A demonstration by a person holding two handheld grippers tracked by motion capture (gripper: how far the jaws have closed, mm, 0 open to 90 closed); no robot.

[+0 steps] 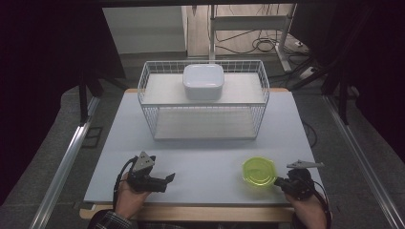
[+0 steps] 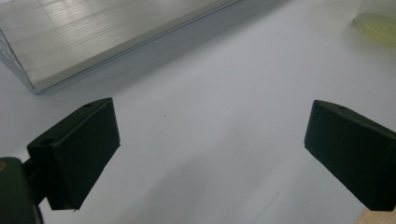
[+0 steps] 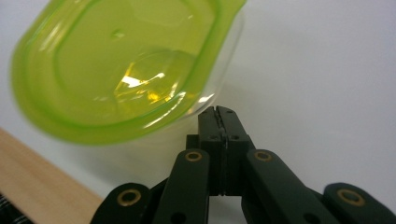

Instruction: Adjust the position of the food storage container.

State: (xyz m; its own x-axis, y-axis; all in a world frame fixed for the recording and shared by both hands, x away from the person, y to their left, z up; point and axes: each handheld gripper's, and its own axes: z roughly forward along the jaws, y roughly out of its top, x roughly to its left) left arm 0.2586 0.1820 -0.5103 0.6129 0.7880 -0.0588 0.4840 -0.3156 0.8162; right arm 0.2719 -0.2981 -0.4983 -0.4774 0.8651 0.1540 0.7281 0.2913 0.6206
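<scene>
1. Near the worktop's (image 1: 200, 162) front right, a green-lidded container (image 1: 259, 172) sits upright, lid up; round, so no long axis.
2. Right gripper (image 3: 218, 114): jaws together, tips just beside its wall, gripping nothing. Risk: a nudge may slide it.
3. Left gripper (image 2: 210, 154): jaws apart, empty, well apart from the wire basket (image 1: 203, 102).

Your table (image 1: 200, 162) is showing a smooth matt pale top with a bare wood edge at your side. The basket (image 1: 145, 86) is looking like white-coated wire, and the box (image 1: 203, 81) on it like glossy white plastic. The tub (image 3: 205, 100) is gleaming as clear plastic under a glossy translucent green lid (image 3: 116, 65). Your tools (image 2: 210, 154) are showing matt black plastic, with brass-coloured rivets on the right one (image 3: 219, 116).
</scene>
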